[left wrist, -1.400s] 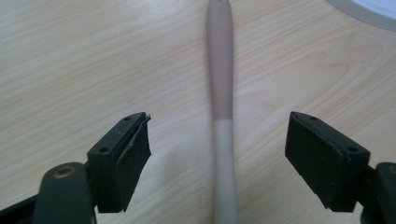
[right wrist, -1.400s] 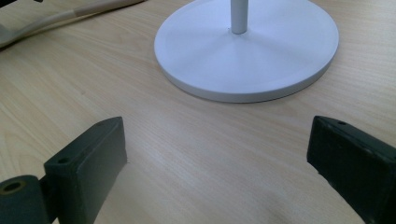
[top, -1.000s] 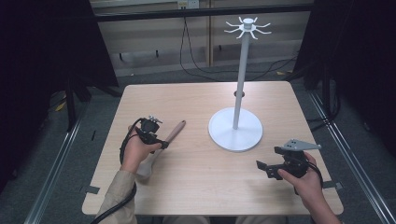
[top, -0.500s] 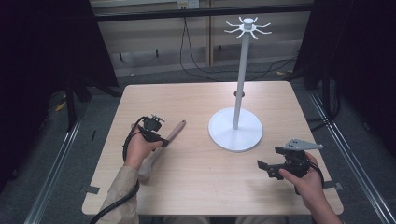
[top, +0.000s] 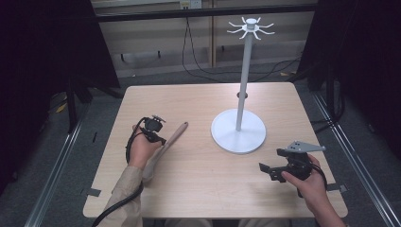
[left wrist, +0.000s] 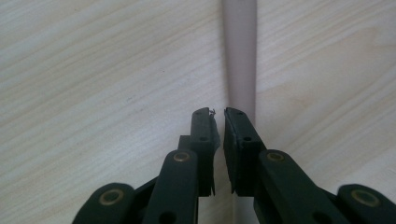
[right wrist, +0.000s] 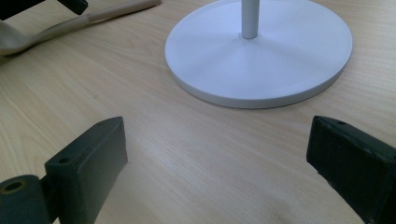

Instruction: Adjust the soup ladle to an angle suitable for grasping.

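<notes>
Spatula handle (left wrist: 240,56), pinched between left jaws

Open tabletop (top: 198,184) lies between both hands, obstructed only by the white stand (top: 238,136) right of centre, its pole rising to hooks, and the spatula (top: 166,146) lying left.

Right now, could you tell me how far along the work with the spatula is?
Early. The left claw has just been closing on the spatula handle, which lies on the table. The right claw waits open near the hook stand. Lifting is not yet done.
</notes>
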`<state>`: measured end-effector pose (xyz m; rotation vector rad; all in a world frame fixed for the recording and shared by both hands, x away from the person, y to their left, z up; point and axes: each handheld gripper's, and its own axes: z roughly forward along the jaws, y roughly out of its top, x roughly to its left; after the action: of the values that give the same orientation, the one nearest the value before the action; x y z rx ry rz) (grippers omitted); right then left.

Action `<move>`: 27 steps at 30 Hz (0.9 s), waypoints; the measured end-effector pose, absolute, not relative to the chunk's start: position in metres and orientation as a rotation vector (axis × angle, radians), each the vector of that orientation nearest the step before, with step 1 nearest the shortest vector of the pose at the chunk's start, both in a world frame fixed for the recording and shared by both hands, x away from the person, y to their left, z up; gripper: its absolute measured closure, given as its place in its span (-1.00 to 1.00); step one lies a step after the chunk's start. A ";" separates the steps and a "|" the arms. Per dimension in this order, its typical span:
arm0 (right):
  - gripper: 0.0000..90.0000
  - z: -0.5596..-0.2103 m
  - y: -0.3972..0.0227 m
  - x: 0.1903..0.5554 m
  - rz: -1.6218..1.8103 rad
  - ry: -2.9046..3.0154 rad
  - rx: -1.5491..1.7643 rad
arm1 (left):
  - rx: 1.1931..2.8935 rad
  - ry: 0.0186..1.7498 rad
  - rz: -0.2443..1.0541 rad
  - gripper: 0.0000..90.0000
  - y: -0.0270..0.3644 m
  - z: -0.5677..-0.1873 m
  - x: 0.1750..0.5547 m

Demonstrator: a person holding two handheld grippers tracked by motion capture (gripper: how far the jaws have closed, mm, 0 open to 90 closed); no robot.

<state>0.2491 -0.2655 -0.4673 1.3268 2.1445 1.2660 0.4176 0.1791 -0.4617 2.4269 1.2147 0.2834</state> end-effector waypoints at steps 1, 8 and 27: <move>-0.90 -0.467 -0.266 0.249 1.267 2.143 1.329 | 2.430 1.206 0.273 0.83 0.180 -0.463 0.419; -0.90 -0.466 -0.267 0.249 1.273 2.135 1.334 | 2.399 1.213 0.237 0.89 0.179 -0.471 0.423; -0.90 -0.464 -0.264 0.249 1.291 2.138 1.320 | 2.387 1.114 0.130 1.00 0.168 -0.470 0.414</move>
<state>0.2487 -0.2641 -0.4642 1.3205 2.1384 1.2908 0.4142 0.1678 -0.4701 2.3868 1.1135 0.1304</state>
